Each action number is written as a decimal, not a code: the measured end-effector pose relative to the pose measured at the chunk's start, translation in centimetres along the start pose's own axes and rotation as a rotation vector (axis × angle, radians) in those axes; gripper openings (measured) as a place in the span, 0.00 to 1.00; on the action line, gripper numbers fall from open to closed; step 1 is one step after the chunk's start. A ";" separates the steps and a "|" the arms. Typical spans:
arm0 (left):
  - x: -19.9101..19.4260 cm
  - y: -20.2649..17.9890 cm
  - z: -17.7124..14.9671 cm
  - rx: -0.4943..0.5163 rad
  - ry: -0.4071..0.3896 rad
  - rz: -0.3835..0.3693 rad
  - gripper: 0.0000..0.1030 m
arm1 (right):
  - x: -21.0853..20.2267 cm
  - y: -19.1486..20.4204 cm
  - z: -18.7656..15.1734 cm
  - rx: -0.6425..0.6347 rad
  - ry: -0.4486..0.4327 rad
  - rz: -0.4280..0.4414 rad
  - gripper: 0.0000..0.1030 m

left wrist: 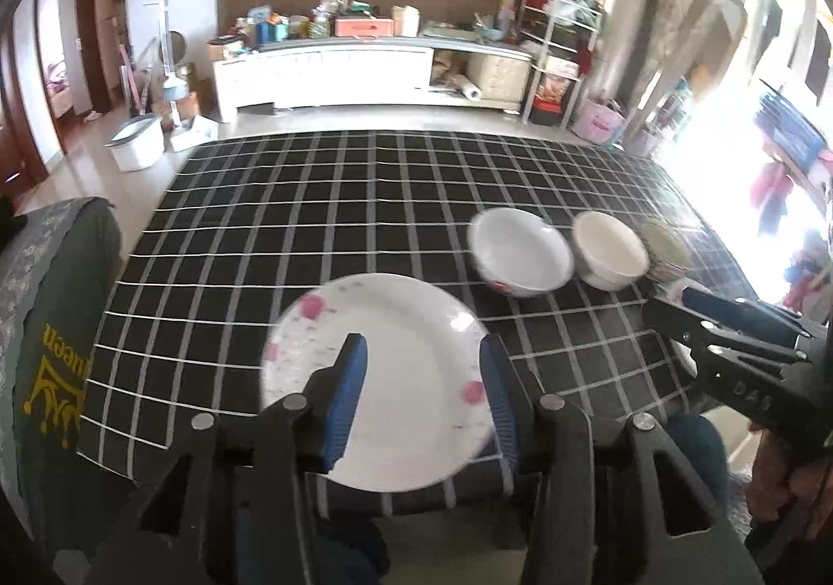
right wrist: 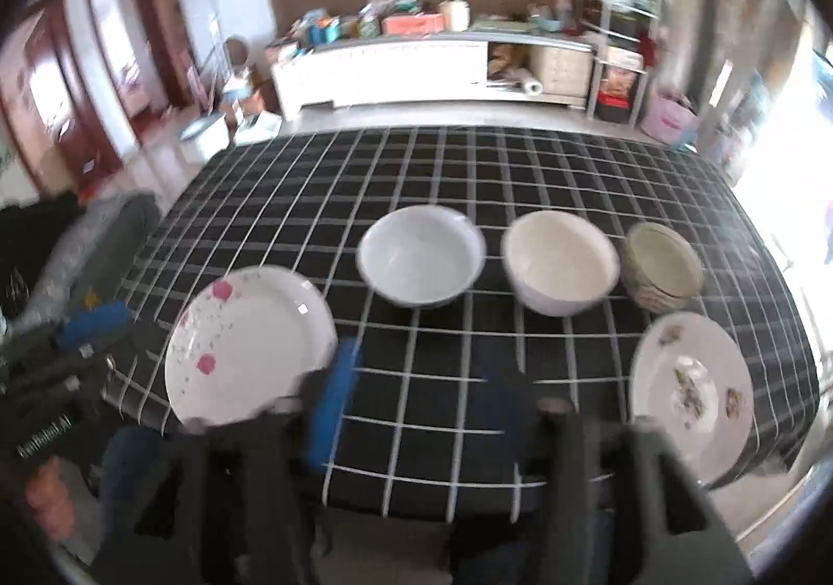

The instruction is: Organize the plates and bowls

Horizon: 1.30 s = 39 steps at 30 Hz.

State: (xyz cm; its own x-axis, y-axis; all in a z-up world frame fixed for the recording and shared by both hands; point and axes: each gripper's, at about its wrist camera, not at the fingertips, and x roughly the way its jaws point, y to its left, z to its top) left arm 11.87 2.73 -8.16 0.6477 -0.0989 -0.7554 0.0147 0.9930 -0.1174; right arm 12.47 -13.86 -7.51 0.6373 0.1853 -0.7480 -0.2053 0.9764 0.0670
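A white plate with pink flowers (left wrist: pixel 395 377) (right wrist: pixel 250 345) lies at the table's near left edge. My left gripper (left wrist: pixel 424 371) hovers open over it, one blue pad on each side. Three bowls stand in a row: a white bowl (left wrist: pixel 520 252) (right wrist: pixel 421 254), a cream bowl (left wrist: pixel 611 249) (right wrist: pixel 559 259) and a small patterned bowl (left wrist: pixel 664 246) (right wrist: pixel 661 265). A second plate with floral prints (right wrist: pixel 690 390) lies at the near right. My right gripper (right wrist: pixel 421 392) is open above the bare cloth between the two plates; it shows at the right of the left wrist view (left wrist: pixel 729 340).
The table wears a black cloth with a white grid (left wrist: pixel 333 200) (right wrist: pixel 468 168). A chair with a grey-green cover (left wrist: pixel 47 325) stands at the left. A white cabinet (left wrist: pixel 323 70) with clutter lines the far wall. A white bin (left wrist: pixel 136 143) sits on the floor.
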 end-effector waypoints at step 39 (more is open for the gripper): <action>15.3 -27.7 2.1 0.263 0.286 -0.228 0.43 | 1.9 -26.6 -4.2 0.171 0.156 -0.213 0.77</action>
State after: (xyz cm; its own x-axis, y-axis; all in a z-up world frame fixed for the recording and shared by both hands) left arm 22.97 -26.12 -15.12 0.3697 -0.2942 -0.8813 0.3495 0.9229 -0.1615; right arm 16.08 -39.93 -13.50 0.5282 -0.0313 -0.8485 0.0566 0.9984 -0.0016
